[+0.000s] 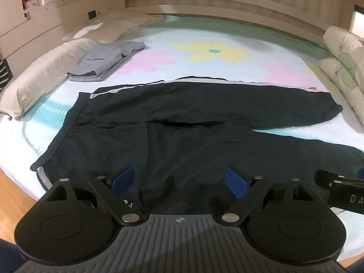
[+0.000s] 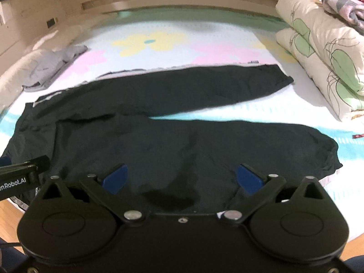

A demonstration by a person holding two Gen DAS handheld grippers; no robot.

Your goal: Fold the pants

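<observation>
Black pants (image 1: pixel 182 122) with a grey side stripe lie spread flat on the bed, waistband to the left, both legs running right. The right wrist view shows the same pants (image 2: pixel 173 136), the two legs parted by a strip of sheet. My left gripper (image 1: pixel 179 178) hovers over the near edge of the pants close to the waist, its blue pads wide apart with nothing pinched. My right gripper (image 2: pixel 182 177) hangs over the near leg, jaws open, only loose cloth below them. Each gripper's black body shows at the edge of the other's view.
A folded grey garment (image 1: pixel 107 59) lies at the back left beside a beige pillow (image 1: pixel 43 77). Folded floral quilts (image 2: pixel 323 52) are stacked at the right. The flower-print sheet (image 1: pixel 213 50) stretches to the wooden headboard. Wooden floor shows below the mattress edge.
</observation>
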